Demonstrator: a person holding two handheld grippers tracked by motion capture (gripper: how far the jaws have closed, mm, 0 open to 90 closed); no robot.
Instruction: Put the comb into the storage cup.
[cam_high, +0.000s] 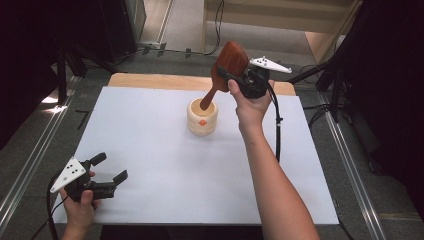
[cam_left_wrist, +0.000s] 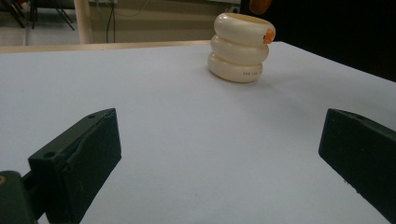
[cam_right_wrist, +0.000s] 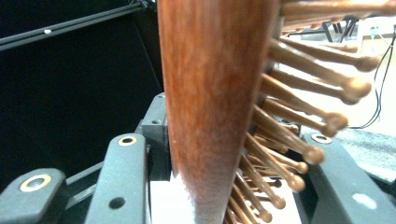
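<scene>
One wooden hairbrush (cam_high: 231, 62) hangs tilted in the right claw (cam_high: 231, 80), clamped across its head, its handle tip dipping into the single cream ringed cup (cam_high: 202, 117) mid-desk. The left claw (cam_high: 109, 167) rests wide open and holding nothing near the white desk (cam_high: 150, 145) edge, well apart. Dark stands and cables surround the desk.

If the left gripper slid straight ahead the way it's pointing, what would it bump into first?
Probably the cream ringed cup: only bare white table lies between it and the open left gripper, though the cup sits slightly right of centre.
</scene>
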